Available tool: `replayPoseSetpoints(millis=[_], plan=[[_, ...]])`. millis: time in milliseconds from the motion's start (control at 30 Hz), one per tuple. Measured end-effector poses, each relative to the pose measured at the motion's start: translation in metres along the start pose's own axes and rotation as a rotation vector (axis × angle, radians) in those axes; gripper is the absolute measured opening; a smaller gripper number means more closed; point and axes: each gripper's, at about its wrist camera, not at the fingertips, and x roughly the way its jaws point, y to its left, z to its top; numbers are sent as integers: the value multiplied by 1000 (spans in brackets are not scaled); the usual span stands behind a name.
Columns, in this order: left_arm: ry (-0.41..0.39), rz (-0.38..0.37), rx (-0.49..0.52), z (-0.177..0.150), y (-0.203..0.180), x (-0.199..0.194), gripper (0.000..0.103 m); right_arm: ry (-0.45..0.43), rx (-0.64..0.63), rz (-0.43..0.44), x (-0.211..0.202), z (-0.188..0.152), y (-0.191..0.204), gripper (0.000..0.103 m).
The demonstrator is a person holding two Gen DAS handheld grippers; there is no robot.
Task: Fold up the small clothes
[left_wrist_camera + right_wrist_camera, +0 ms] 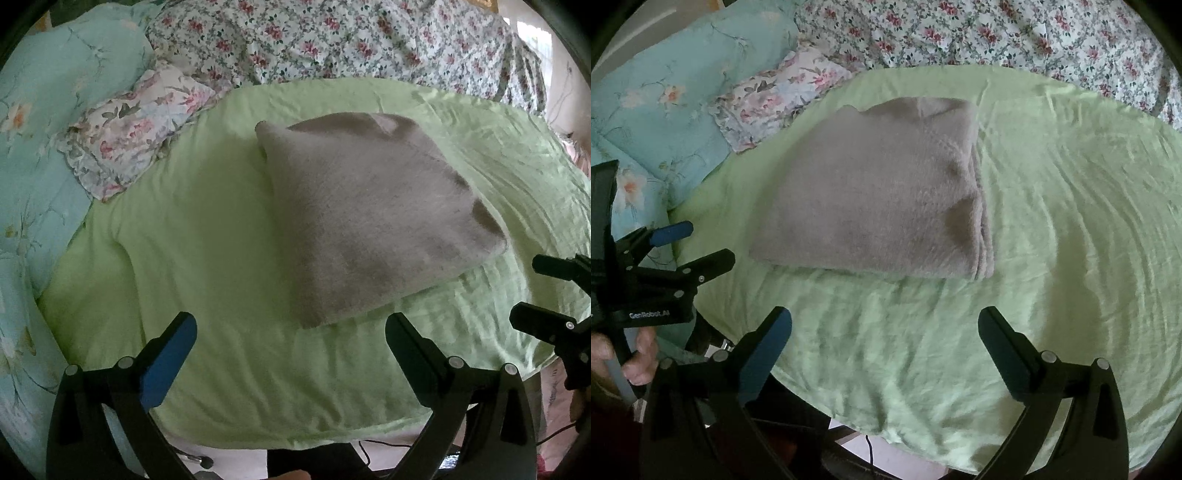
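A grey fuzzy garment lies folded into a thick rectangle on the light green sheet; it also shows in the right wrist view, with stacked layers along its right edge. My left gripper is open and empty, hovering near the sheet's front edge, short of the garment. My right gripper is open and empty, also in front of the garment. The right gripper shows at the right edge of the left wrist view. The left gripper shows at the left of the right wrist view.
A floral pillow and a pale blue flowered quilt lie to the left. A white flower-print quilt is bunched behind the sheet. The floor and a cable show below the sheet's front edge.
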Motion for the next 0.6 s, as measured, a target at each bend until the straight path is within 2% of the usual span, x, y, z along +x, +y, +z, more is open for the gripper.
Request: replayPoseSetpoints(millis=[267,600], plan=[[15,35,19,13,-2,7,102,-14,-11,-9,4,17,-2,102],[13,19,35,23,-4,11,102,-20,-28,-24,9,35,-1,102]])
